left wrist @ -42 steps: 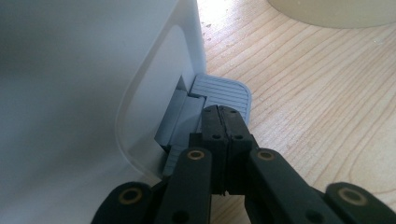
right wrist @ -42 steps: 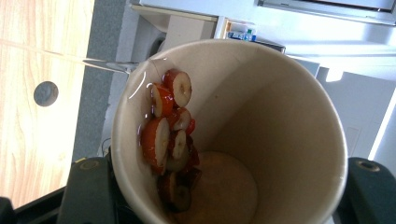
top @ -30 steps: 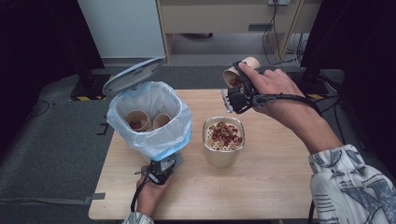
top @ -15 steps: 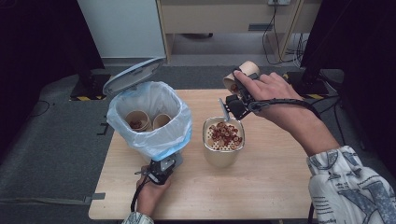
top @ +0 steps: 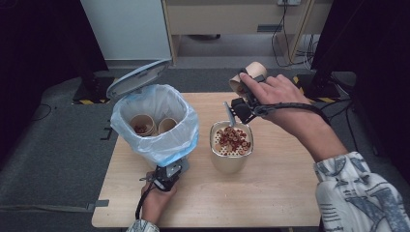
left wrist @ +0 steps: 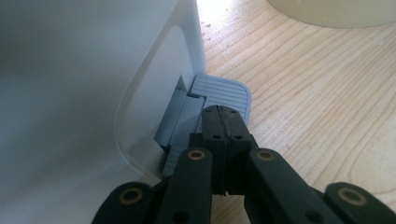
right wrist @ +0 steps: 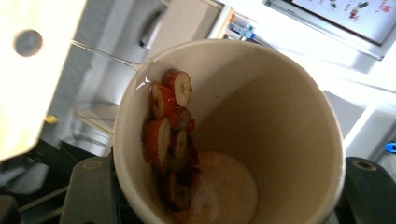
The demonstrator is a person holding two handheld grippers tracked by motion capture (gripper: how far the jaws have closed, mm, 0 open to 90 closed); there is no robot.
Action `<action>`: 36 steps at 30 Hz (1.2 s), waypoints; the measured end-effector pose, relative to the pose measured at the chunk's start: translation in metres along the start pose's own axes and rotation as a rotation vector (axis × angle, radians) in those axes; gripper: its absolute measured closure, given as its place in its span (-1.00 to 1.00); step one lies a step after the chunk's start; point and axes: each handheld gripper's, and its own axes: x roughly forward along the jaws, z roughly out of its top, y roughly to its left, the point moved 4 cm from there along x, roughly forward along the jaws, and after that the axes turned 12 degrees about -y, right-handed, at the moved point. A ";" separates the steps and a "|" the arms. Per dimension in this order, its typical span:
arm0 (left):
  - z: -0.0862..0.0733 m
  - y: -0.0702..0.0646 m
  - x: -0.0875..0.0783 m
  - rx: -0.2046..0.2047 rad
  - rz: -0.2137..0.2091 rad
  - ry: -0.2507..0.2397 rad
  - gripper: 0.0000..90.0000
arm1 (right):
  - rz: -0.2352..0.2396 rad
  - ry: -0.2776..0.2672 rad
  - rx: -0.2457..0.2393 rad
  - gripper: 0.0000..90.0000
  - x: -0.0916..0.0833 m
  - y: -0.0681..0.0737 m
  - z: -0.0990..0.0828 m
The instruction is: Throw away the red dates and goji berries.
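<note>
Tilting tan paper cup (top: 251,73) of red fruit slices, clenched in right gripper (top: 240,107), above beige strainer tub (top: 231,153) | left gripper (left wrist: 221,122) clenched empty on grey bin pedal (left wrist: 223,91)

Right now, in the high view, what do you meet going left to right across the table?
White pedal bin with the left gripper at its foot → strainer cup of red slices → right gripper holding a tilted paper cup.
</note>
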 end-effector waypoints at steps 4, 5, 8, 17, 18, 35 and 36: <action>0.000 0.000 0.000 0.001 -0.001 0.001 0.97 | 0.137 -0.031 -0.206 -0.21 0.018 0.042 0.033; 0.000 0.000 0.000 -0.001 -0.002 0.001 0.97 | 0.130 -0.030 -0.190 -0.21 0.019 0.040 0.032; 0.000 0.000 0.000 -0.005 0.001 -0.001 0.97 | 0.082 0.002 -0.125 -0.21 0.015 0.022 0.018; 0.000 0.000 0.000 -0.001 0.002 0.001 0.97 | 0.098 -0.016 -0.143 -0.21 0.010 0.028 0.018; 0.000 0.000 0.000 -0.001 0.002 0.001 0.97 | 0.092 -0.021 -0.130 -0.21 0.010 0.027 0.017; 0.000 0.000 0.000 0.000 0.000 0.000 0.97 | 0.077 -0.022 -0.123 -0.22 0.005 0.026 0.011; 0.000 0.000 0.000 0.001 0.001 0.000 0.97 | 0.078 -0.022 -0.116 -0.22 0.005 0.026 0.011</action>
